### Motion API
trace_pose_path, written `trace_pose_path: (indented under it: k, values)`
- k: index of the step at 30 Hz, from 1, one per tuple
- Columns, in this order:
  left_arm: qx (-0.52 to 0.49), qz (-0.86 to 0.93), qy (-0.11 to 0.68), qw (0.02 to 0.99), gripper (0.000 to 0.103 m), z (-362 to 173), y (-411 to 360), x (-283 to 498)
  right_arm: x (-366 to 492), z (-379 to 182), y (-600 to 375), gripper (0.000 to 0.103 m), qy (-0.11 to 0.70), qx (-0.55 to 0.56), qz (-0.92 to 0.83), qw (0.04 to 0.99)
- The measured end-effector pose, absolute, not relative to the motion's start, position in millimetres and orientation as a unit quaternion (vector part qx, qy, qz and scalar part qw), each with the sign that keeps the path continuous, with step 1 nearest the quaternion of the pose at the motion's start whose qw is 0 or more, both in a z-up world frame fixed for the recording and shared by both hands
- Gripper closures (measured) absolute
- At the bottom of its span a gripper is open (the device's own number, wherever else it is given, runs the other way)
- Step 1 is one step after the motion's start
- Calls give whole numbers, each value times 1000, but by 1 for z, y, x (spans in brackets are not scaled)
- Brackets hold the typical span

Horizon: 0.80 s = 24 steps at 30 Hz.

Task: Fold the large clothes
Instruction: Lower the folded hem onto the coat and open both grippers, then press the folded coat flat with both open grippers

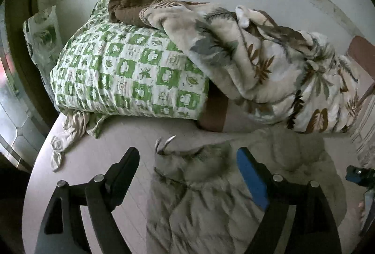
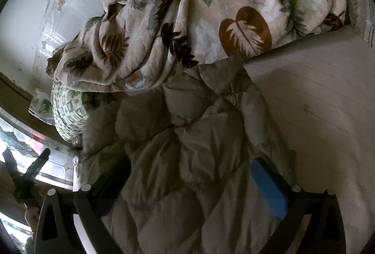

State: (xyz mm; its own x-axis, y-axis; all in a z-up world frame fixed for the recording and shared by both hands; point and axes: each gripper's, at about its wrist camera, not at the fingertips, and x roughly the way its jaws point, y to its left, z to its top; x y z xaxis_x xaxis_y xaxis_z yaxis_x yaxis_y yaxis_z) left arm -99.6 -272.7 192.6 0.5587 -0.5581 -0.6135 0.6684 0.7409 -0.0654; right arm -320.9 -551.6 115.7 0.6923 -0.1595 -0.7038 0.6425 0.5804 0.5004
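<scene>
Pale, faintly striped mattress surface (image 1: 121,150) carries everything. Largest on it is the bunched cream fleece blanket printed with brown and grey leaves (image 2: 199,26), heaped at the far side against the white wall. Next, the grey-beige quilted padded coat with a fur-trimmed hood (image 1: 211,195) lies spread flat in the middle, directly below both tools. A green-and-white checked pillow (image 1: 126,71) sits beside the blanket. The left gripper (image 1: 187,164) and right gripper (image 2: 191,181) both hover with jaws spread wide, pinching nothing.
</scene>
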Motion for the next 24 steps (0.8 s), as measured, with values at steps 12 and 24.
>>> trace_pose_path:
  k: [12,24]
  values:
    - [189,-371,349,840,18,97,-329,-177,-299,102,-519,0,368,308,-256,839]
    - [275,-287,397,827,0,39,-377,-154,-264,42,-536,0,452,228,-299,809]
